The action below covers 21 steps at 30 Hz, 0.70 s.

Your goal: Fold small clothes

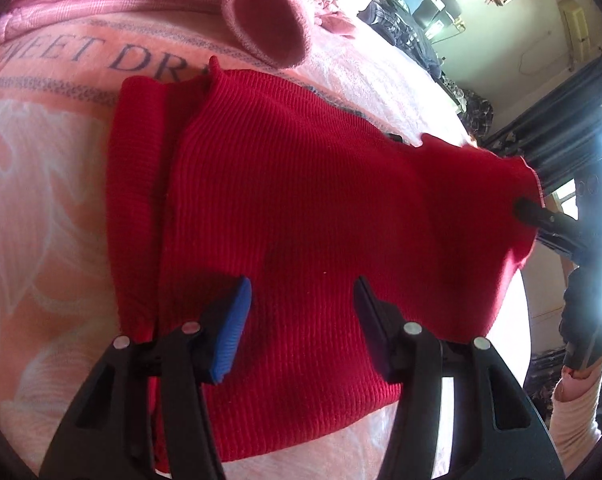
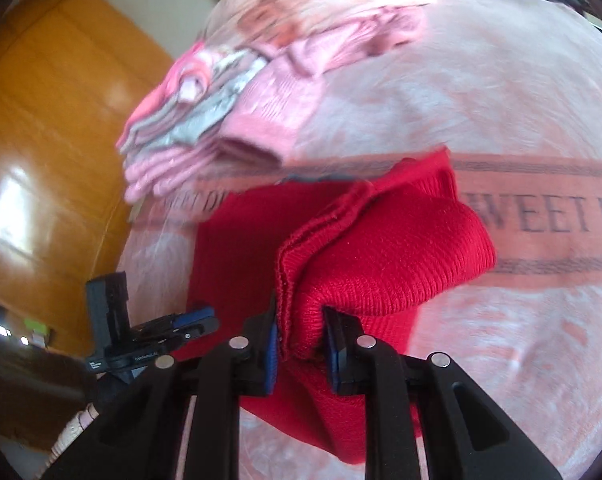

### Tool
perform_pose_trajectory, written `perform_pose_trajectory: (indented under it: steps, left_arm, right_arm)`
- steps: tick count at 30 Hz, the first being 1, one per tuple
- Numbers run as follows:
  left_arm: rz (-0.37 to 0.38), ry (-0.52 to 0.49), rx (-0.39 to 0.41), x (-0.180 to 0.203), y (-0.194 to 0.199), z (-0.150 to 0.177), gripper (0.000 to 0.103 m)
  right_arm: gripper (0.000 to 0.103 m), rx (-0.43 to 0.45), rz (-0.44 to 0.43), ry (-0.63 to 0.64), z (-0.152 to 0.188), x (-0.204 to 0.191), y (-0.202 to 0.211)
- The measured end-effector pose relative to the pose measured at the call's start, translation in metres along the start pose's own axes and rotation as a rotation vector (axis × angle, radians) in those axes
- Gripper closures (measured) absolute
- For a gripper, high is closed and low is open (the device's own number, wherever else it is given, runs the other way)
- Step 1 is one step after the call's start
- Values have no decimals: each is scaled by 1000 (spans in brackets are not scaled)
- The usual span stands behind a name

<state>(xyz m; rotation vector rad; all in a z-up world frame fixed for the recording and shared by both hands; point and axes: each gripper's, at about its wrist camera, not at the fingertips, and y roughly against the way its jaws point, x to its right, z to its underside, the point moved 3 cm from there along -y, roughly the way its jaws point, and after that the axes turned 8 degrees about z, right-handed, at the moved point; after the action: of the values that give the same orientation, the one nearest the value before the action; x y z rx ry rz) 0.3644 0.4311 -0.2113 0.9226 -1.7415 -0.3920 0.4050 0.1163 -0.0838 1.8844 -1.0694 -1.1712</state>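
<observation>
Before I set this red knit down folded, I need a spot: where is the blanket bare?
Bare blanket lies right of the red knit, below the lettered stripe. Another patch lies left of it in the left wrist view. Crowded: the pink clothes pile beyond the knit.

Left tongs (image 1: 301,320): jaws spread wide, nothing between them.
Right tongs (image 2: 301,344): jaws clamped on red knit (image 2: 381,248).

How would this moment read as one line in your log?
left tongs: open over red knit sweater | right tongs: shut on sweater edge, lifted
</observation>
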Motion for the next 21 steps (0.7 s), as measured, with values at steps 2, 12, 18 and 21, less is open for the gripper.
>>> perform_pose_trajectory:
  steps: [2,12,18,21]
  left_arm:
    - [15,19,3,-4,0,0,50]
    - [29,40,3,-9,-3,-4,51]
    - [21,63,7,-8,-2,-5,51]
    - [23,73,5,-9,-4,-7,51]
  right_arm:
    - [83,-72,0,39,4,-22,-29]
    - [54,-46,0,129,25,-39,-2]
    - [43,-37,67,111,31,2,21]
    - [43,-90,48,89,40,15,3]
